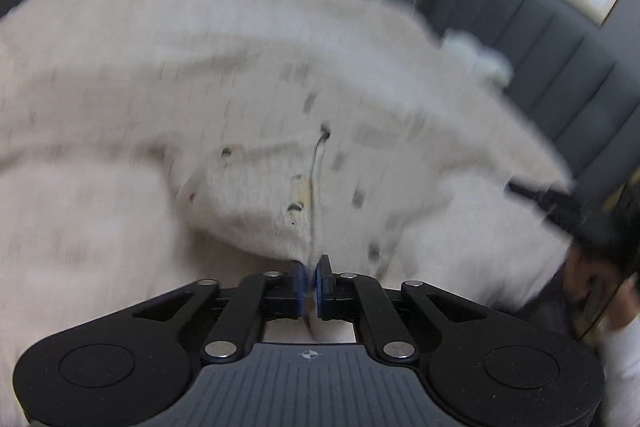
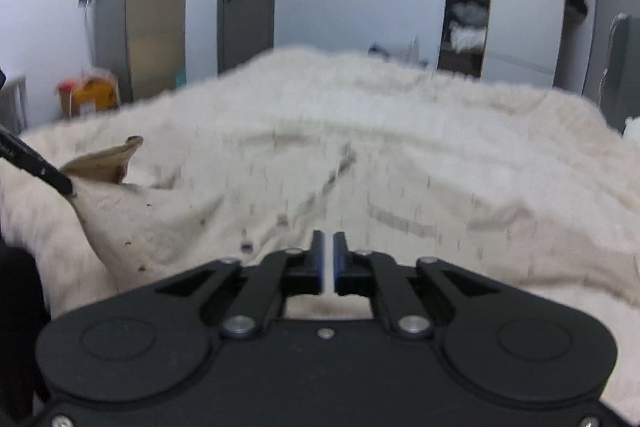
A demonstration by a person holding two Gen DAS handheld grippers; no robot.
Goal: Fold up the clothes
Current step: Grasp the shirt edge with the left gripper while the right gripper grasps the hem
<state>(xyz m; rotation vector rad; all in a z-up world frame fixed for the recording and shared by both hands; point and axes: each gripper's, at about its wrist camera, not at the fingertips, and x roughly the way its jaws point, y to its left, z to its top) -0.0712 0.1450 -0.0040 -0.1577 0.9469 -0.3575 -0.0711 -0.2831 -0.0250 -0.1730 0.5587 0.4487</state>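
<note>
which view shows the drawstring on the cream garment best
The left wrist view: the drawstring runs from its eyelet down into the shut left claw, fairly sharp. The right wrist view shows only blurred dark streaks on the garment, so no drawstring can be picked out there.

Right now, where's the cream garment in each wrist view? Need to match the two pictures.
Left wrist: the cream garment fills the centre, its edge pinched in the left gripper; the right gripper holds its far right edge.
Right wrist: the garment spreads across the middle, its edge pinched in the right gripper; the left gripper lifts its left corner.
Shared landmark: the fuzzy cream bed cover underneath.
</note>
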